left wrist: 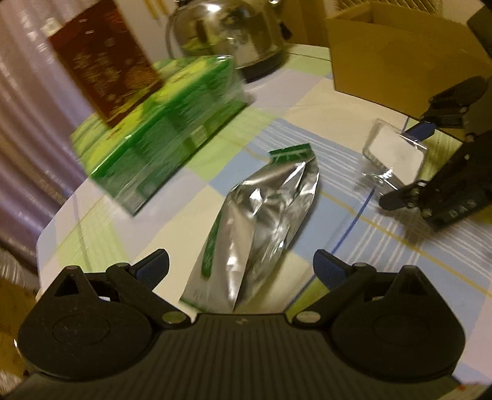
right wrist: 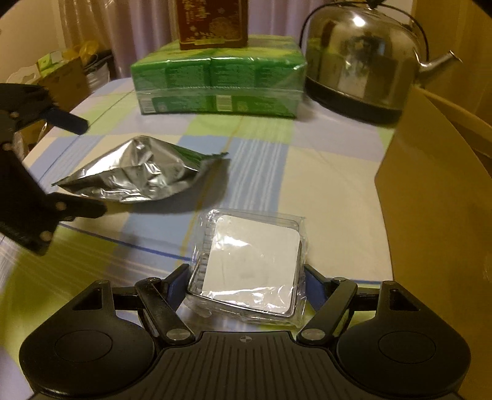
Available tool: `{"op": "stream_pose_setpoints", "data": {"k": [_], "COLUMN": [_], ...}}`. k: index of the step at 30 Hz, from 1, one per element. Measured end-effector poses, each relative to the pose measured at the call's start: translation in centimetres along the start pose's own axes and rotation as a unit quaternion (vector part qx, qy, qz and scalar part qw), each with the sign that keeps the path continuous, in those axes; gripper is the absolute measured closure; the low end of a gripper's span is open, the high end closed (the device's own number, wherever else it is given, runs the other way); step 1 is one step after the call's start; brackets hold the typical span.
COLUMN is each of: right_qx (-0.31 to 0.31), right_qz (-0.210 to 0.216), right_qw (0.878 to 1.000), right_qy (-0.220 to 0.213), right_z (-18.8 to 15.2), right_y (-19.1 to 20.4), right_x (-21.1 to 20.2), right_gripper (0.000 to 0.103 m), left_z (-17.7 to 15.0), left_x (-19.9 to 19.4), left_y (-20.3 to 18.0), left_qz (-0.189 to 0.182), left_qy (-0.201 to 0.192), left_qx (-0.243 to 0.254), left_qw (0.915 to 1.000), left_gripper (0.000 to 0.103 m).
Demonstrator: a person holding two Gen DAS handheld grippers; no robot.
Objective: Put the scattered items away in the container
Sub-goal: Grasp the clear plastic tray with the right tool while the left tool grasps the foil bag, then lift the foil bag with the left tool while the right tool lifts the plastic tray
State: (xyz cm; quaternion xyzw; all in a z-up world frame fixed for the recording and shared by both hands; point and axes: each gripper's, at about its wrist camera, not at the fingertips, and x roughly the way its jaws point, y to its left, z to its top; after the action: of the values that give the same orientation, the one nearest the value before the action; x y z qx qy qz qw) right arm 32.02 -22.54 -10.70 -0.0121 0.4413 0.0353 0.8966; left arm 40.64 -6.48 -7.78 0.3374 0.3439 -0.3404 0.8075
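Observation:
A crumpled silver foil pouch (left wrist: 258, 227) with a green top lies on the checked tablecloth, its lower end between the spread fingers of my left gripper (left wrist: 241, 269), which is open. The pouch also shows in the right wrist view (right wrist: 138, 172). A clear plastic tray with a white lid (right wrist: 250, 267) sits between the fingers of my right gripper (right wrist: 246, 284); the pads touch or nearly touch its sides. In the left wrist view the tray (left wrist: 396, 152) sits between the right gripper's fingers. A cardboard box (right wrist: 436, 197) stands at the right.
A green shrink-wrapped pack of cartons (right wrist: 218, 80) stands at the back with a dark red box (right wrist: 212, 21) on top. A steel kettle (right wrist: 359, 58) stands next to it. The table edge (left wrist: 46, 227) lies to the left, with clutter beyond it.

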Motion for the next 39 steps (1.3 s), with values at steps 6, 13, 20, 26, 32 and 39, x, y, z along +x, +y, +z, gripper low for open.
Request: {"op": "stream_pose_setpoints", "data": {"k": [6,13,20,26,32,39], "right_qx": [0.009,0.009,0.011,0.009,0.006,0.017], "right_qz": [0.010,0.029,0.043,0.048,0.052,0.060], "right_qw": [1.000,1.000,0.999,0.999,0.999,0.998], "right_qy": [-0.001,-0.005,-0.005,0.000,0.001,0.023], "right_z": [-0.3,-0.8,-1.4,-2.3,-3.3,-6.8], "right_y": [-0.7,-0.7,-0.7,-0.4,0.2,0.6], "right_x": [-0.5,-1.0,-0.9,-1.7,-4.0,-7.9], "right_gripper": [0.030,0.030,0.030,0.030,0.030,0.030], "left_z": [1.9,3.1,3.8,4.0,3.1,-0.4], "left_x": [3.0,5.6,6.8,6.7,4.4,-1.0], "left_y": [-0.8,-1.4,-0.7,-1.1,-3.0,-7.9], "left_qz": [-0.032,-0.034,-0.047,-0.047,-0.064,-0.085], "left_qy": [0.014,0.043,0.066,0.081,0.108,0.144], "left_qx": [0.044,0.079,0.076,0.074,0.049,-0.023], "left_qw": [0.9984,0.9954,0.9938,0.9929,0.9909,0.9856], "left_gripper": [0.005,0.012,0.031,0.045,0.053,0.054]}}
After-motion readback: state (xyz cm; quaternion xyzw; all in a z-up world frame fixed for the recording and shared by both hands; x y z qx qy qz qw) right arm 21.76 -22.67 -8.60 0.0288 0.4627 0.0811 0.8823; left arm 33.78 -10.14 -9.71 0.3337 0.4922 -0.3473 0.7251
